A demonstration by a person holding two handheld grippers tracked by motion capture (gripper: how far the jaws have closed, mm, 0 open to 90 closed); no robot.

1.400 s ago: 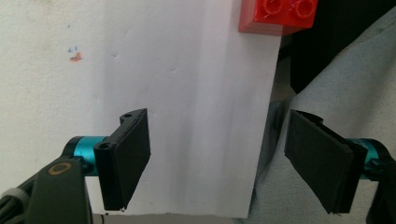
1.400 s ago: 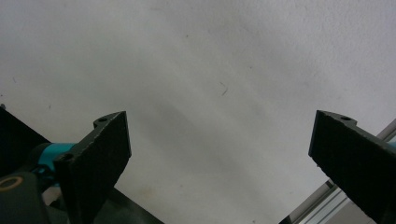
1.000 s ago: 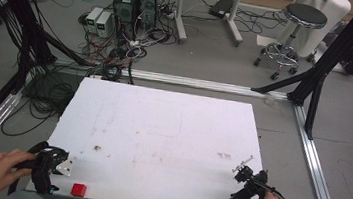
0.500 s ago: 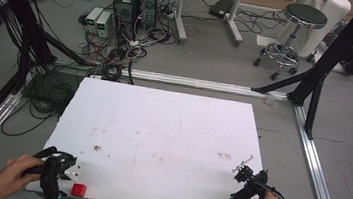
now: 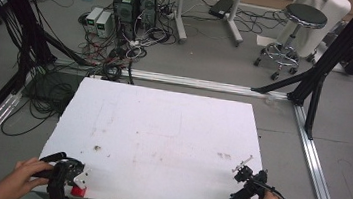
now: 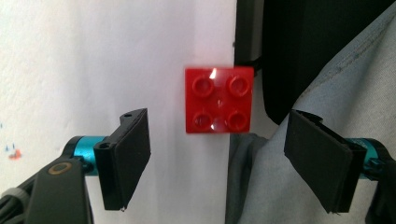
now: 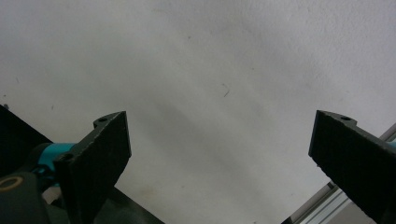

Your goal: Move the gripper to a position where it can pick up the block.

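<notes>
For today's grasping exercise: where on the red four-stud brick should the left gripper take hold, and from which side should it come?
Grip the red brick across two opposite flat side walls, below the studs, coming from above. It lies studs-up at the white table's near edge, and the open left gripper already has its jaws wider than the brick.

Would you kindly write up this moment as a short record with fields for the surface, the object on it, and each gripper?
surface: white table, marked with faint stains
object: red brick, four studs up, lying at the table's near edge by the left corner
left gripper: jaws open, brick just ahead of the gap, not touched
right gripper: jaws open, over bare table near the right corner, nothing between them
hands: one on each gripper
</notes>
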